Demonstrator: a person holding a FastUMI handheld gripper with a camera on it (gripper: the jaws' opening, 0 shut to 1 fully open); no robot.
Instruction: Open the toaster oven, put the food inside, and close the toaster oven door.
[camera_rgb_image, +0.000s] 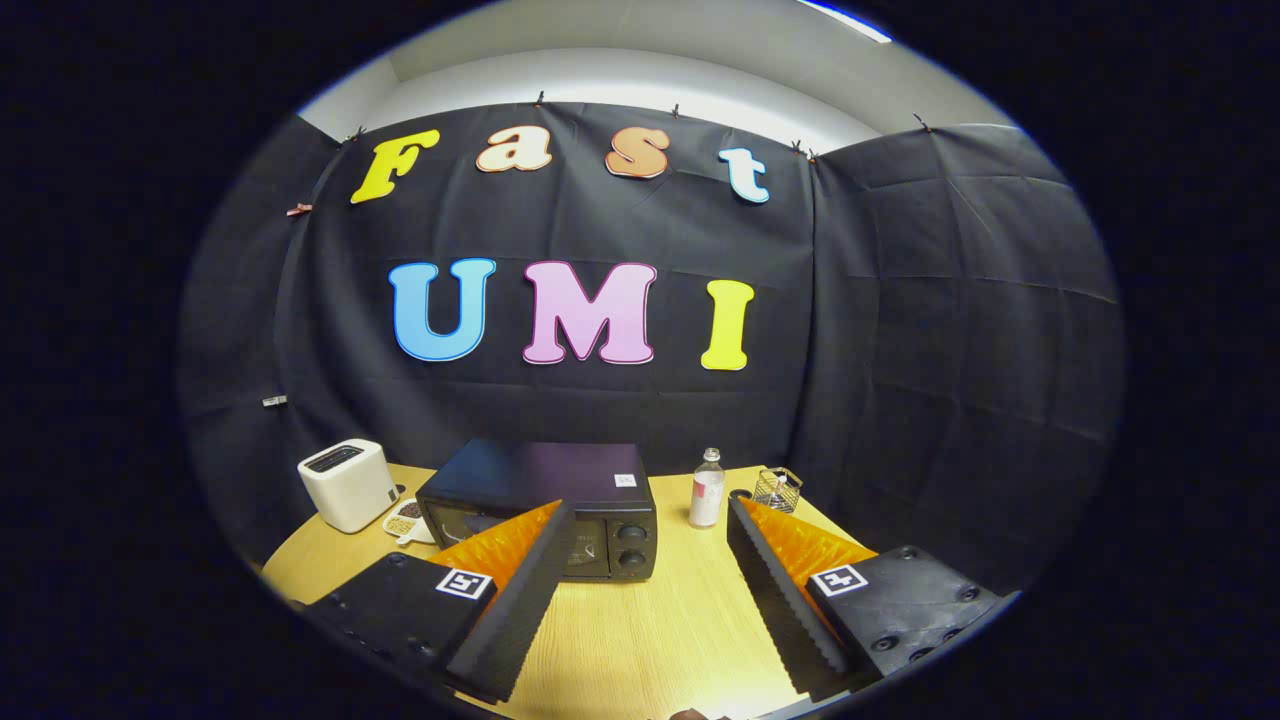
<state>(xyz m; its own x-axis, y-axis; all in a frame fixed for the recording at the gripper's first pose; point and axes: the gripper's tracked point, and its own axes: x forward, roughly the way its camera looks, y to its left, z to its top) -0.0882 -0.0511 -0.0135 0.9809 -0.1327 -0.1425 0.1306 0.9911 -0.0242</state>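
A black toaster oven (560, 495) stands on the wooden table (650, 630) with its glass door shut and two knobs on its right side. My gripper (650, 515) is open, its fingers spread wide with nothing between them. The left finger (520, 590) overlaps the oven's door in the view; the oven lies just ahead of the fingers. A small plate of food (408, 521) rests to the left of the oven, partly hidden behind it.
A white toaster (347, 483) sits at the back left of the table. A clear bottle (706, 489) stands right of the oven, and a small wire basket (777, 489) beyond it near the cloth wall.
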